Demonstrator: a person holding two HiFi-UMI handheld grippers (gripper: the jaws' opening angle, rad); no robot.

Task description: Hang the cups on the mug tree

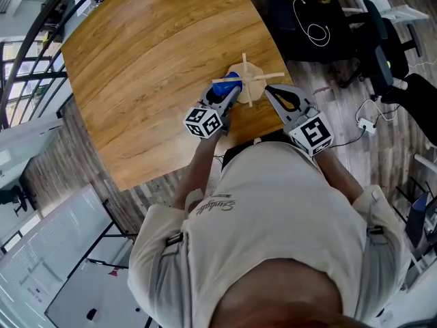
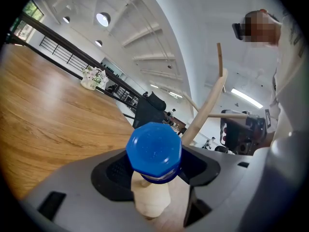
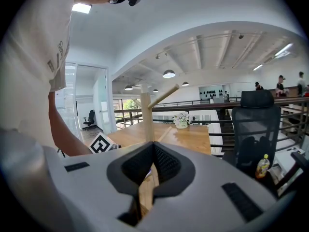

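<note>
Noted at left a broad honey-brown wooden table top point(image 1: 136, 67). Found over its near edge the left gripper point(image 1: 228, 94), jaws spread to cup width and clamped on a blue plastic cup with a faceted bottom point(image 2: 153, 151), with that bottom turned toward the gripper's own camera. Observed directly under the cup a pale cream rounded piece point(image 2: 150, 199); cannot tell what it belongs to. Recorded the cup right up against a light wooden mug tree with slanted pegs point(image 1: 254, 70); unable to confirm from any view whether hooked on a peg. Found the tree standing close to the table's near edge, between the two grippers. Noted just right of the tree the right gripper point(image 1: 270, 91), pads closed tip to tip with only a thin slit below them, gripping nothing. Seen farther right, off the table, a black office chair point(image 1: 379, 43).
</note>
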